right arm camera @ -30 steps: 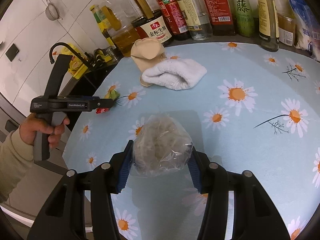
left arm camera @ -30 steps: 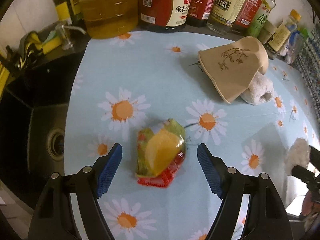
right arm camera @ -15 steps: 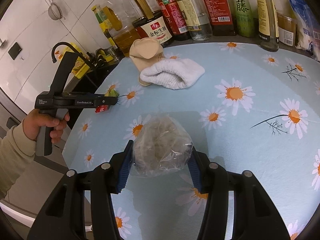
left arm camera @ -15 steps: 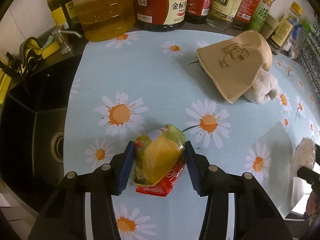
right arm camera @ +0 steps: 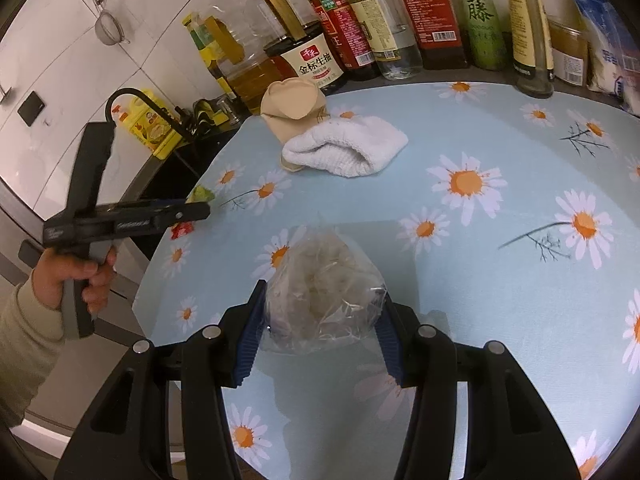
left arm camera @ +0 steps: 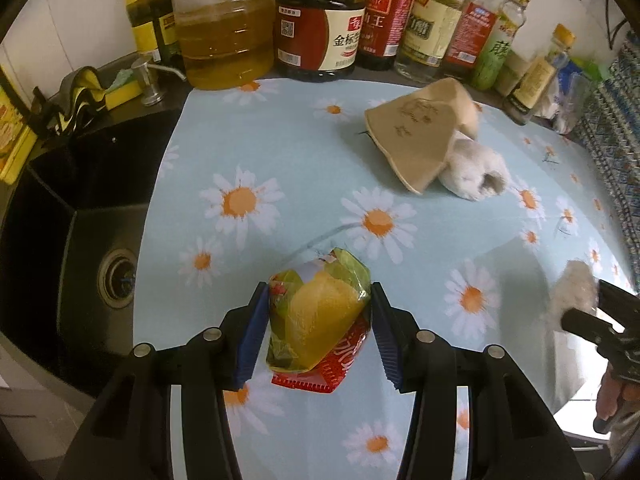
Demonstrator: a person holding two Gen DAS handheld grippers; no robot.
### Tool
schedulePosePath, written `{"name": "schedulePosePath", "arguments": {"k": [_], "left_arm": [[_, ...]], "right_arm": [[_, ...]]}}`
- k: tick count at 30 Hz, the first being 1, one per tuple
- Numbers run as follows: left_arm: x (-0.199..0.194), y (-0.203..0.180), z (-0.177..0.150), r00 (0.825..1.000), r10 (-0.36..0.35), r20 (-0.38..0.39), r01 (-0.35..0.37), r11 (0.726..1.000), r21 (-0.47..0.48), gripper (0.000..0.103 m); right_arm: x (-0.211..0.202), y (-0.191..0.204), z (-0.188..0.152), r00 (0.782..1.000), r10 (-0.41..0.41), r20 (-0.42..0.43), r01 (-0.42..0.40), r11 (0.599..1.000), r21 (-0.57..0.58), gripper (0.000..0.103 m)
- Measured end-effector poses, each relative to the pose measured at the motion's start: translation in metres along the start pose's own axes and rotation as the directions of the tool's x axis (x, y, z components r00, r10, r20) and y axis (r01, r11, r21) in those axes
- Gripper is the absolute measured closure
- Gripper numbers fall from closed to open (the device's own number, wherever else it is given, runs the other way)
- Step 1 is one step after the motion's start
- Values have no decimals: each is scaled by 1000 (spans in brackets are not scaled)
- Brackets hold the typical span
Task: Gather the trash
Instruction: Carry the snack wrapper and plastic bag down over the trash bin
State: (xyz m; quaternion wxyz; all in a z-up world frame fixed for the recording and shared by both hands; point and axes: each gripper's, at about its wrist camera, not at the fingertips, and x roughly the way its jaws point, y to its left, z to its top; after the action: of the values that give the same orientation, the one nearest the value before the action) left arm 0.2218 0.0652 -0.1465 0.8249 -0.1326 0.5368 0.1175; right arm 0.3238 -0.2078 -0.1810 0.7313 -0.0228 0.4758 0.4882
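While each tool pinches its load, the left tool point(left arm camera: 316, 334) holds a crinkly snack wrapper point(left arm camera: 316, 320) and the right tool point(right arm camera: 320, 328) a clear plastic bag point(right arm camera: 324, 300); both seem light, soft and slippery, best gripped mid-body.

Readable text, relative to the dark soy sauce jug point(right arm camera: 310, 62): its label reads "金标生抽". The green bottle point(right arm camera: 480, 16), well to its right, reads "藤".

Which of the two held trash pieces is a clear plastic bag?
The clear plastic bag in the right gripper; the left gripper holds a colourful yellow and red snack wrapper.
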Motion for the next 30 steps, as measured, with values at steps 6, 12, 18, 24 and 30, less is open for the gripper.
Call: {"name": "schedulePosePath", "arguments": {"k": [6, 12, 18, 24, 30], "left_arm": [[-18, -6, -28, 999, -41, 23, 41, 999, 17, 56], [-47, 1, -63, 994, -87, 68, 87, 996, 11, 56], [-71, 18, -96, 988, -123, 95, 125, 992, -20, 56], [-86, 33, -129, 983, -157, 95, 160, 987, -20, 56], [-96, 42, -158, 977, -195, 86, 196, 981, -9, 56]], "right_arm": [[-6, 16, -11, 1000, -22, 20, 22, 1000, 7, 52], [-13, 44, -23, 999, -25, 41, 23, 998, 50, 52], [-11, 84, -40, 999, -36, 34, 34, 998, 50, 52], [-11, 121, -60, 999, -43, 32, 41, 998, 44, 52], [-9, 150, -85, 998, -53, 24, 52, 997, 50, 52]]}}
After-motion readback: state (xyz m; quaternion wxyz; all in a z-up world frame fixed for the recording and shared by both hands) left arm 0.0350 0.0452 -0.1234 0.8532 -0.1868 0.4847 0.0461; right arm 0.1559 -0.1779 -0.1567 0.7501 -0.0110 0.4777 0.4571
